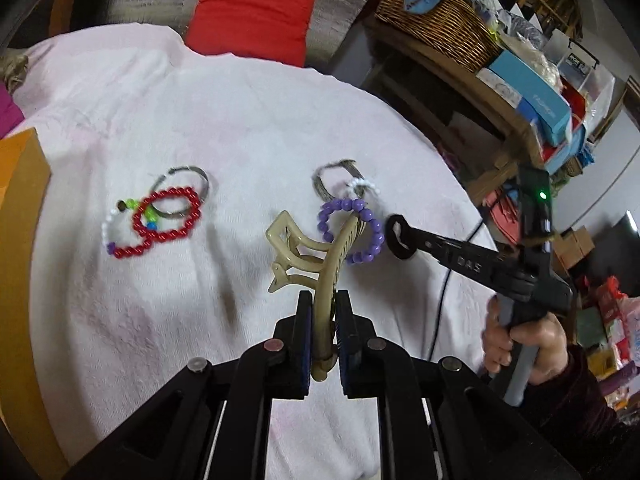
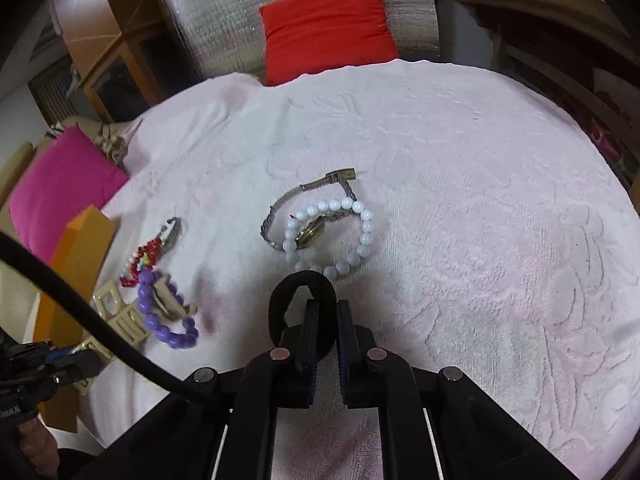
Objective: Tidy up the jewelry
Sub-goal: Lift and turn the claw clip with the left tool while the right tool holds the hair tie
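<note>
Beige clip: the translucent beige plastic claw hair clip point(image 1: 308, 256) is up off the cloth, clamped by its rear end between the jaws of the left gripper point(image 1: 323, 308).
Purple beads: a purple bead bracelet point(image 1: 352, 230) hangs looped over the clip's curved arm, riding along with it.
Black loop: a black fabric hair tie point(image 2: 302, 312) sits pinched in the right gripper point(image 2: 325, 312), jaws closed on one side of the loop, the rest arching forward.
Table: a pale pink embossed towel point(image 2: 460, 208) covers the round table; everything lies on it.
Left cluster: red bead bracelets point(image 1: 168, 220) and a thin metal bangle point(image 1: 188, 184) lie heaped together, well apart from the clip.
Right cluster: a white bead bracelet point(image 2: 332, 236) lies overlapping a gold-faced metal-band wristwatch point(image 2: 308, 216), just ahead of the hair tie.
Step in hand: looks like sorting, both pieces lifted and in transit.
Next move: probably carry clip and tie to a chosen spot, without shaking the purple beads loose.
Pose: right hand point(image 1: 520, 344) wraps the handle, gripper angled across towards the clip; left gripper points forward, slightly down.
</note>
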Tool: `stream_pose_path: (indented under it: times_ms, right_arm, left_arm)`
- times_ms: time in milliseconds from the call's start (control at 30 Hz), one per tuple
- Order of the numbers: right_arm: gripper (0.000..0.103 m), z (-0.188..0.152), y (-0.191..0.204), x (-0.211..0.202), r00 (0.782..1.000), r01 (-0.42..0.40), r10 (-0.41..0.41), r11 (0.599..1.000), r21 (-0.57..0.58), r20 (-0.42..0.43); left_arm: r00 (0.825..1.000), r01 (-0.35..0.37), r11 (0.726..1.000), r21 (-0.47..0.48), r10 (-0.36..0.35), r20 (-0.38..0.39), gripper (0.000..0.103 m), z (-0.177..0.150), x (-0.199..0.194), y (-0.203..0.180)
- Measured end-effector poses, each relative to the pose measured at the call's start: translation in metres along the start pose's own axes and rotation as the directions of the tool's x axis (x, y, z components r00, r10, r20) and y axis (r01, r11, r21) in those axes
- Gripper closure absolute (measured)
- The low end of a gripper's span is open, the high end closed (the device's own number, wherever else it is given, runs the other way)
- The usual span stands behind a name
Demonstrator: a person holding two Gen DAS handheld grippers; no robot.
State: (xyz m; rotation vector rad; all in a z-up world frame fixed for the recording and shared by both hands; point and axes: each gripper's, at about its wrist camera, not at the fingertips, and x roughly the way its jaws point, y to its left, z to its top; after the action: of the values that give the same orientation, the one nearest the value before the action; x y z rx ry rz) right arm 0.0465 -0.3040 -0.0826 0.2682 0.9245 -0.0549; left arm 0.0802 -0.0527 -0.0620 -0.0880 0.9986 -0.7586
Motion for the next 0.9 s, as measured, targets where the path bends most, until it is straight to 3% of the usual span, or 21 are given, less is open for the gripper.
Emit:
stream_pose_path:
  times_ms: [133,233,367,700,900]
  right_arm:
    - [0.094,0.001,-0.006,-0.005,1.000,-0.011,0.011,1.000,0.023,0.004]
    - [0.094,0.001,-0.005,-0.005,1.000,-0.016,0.016,0.999,0.029,0.009]
    - [0.094,0.000,-0.003,-0.004,1.000,-0.022,0.022,0.999,0.029,0.013]
    - [0.094,0.004,-0.002,-0.006,0.998,-0.058,0.056,0.997,0.042,0.034]
    - [0.094,0.004,0.015,-0.008,0.995,-0.093,0.091,0.995,0.028,0.047]
  left_arm:
    - [0.994,-0.112,0.993,0.040,0.112,0.000,0.092,0.002,0.006,-0.005]
    - [0.974,-0.223,0.970,0.095,0.225,-0.015,0.091,0.002,0.008,-0.007]
    - [0.957,-0.288,0.950,0.124,0.288,0.015,0.092,0.007,-0.002,-0.007]
    - [0.964,-0.258,0.964,0.063,0.253,0.077,0.093,0.011,-0.025,0.011]
    - [0.942,-0.279,0.960,-0.017,0.278,0.187,0.095,0.009,-0.064,0.031]
